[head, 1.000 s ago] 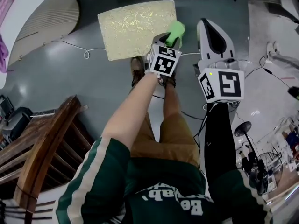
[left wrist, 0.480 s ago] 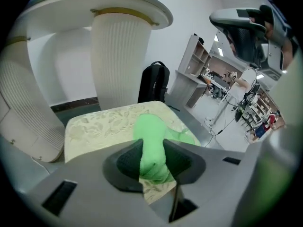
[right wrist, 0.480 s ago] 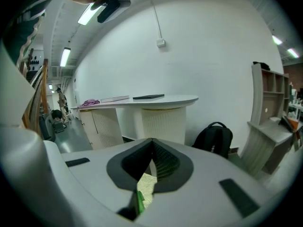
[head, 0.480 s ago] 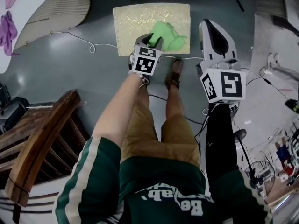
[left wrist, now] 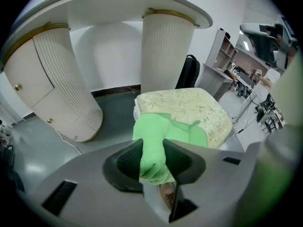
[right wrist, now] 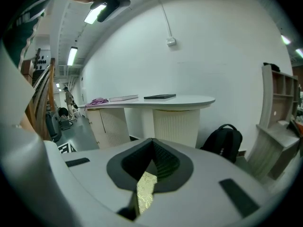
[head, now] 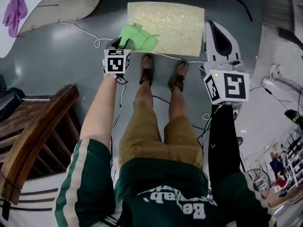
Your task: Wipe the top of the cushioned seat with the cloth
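The cushioned seat (head: 170,25) is a low cream-and-gold patterned pad on the grey floor, just ahead of the person's shoes. A bright green cloth (head: 137,38) lies over the seat's near left corner and hangs partly past the edge. My left gripper (head: 124,45) is shut on the cloth, and in the left gripper view the green cloth (left wrist: 152,155) is bunched between the jaws with the seat (left wrist: 194,110) beyond. My right gripper (head: 214,25) is held to the right of the seat, shut with nothing in it (right wrist: 154,148).
A wooden chair (head: 33,141) stands at the lower left. A white cable (head: 90,38) runs over the floor beside the seat. A ribbed white table pedestal (left wrist: 168,46) and a rounded cabinet (left wrist: 61,89) stand behind the seat. A black backpack (right wrist: 226,138) leans by the wall.
My left gripper has dragged the green cloth leftward across the seat's near edge, from the right corner to the left corner. The right gripper has stayed where it was.
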Demonstrator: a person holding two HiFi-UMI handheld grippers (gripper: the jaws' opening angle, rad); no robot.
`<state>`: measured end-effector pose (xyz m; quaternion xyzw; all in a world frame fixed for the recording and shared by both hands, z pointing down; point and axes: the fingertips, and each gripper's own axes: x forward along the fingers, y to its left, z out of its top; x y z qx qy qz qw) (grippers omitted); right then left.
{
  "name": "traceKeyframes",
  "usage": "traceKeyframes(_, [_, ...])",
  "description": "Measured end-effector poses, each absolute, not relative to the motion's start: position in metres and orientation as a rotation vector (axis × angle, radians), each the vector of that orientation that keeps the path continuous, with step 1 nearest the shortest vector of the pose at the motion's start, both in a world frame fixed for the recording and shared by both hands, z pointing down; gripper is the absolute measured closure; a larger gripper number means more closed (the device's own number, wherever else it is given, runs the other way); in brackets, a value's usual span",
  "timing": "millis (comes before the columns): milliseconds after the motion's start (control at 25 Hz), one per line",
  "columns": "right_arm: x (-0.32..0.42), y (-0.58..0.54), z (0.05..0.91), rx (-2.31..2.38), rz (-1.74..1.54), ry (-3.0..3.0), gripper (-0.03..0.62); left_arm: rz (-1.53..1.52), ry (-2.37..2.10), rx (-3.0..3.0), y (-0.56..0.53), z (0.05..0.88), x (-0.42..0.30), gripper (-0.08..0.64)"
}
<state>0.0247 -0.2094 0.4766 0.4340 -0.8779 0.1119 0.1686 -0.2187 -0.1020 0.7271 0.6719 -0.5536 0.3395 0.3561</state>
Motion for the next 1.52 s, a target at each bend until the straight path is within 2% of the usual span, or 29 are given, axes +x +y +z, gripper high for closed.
traceKeyframes(160, [0.023,-0.205,0.472,1.228,0.304,-2.498,0.584,0.814,-1.466,1.708,-0.098,0.718,-0.223,0.420])
traceKeyframes(320, [0.030,-0.201,0.466,1.236,0.294,-2.497,0.584,0.719,-1.461,1.800,-0.099,0.683,-0.188,0.420])
traceKeyframes(680, [0.063,-0.190,0.457,1.283,0.297,-2.489,0.584,0.394,-1.225,2.117,-0.096,0.611,-0.021,0.420])
traceKeyframes(960, [0.097,-0.184,0.462,1.341,0.328,-2.454,0.584,0.446,-1.068,2.106,-0.106,0.644,0.093,0.420])
traceKeyframes(1240, [0.119,-0.182,0.468,1.355,0.350,-2.432,0.584,0.736,-1.069,1.913,-0.095,0.718,0.076,0.420])
traceKeyframes(1520, [0.104,-0.188,0.469,1.320,0.344,-2.449,0.584,0.751,-1.113,1.880,-0.086,0.723,0.022,0.420])
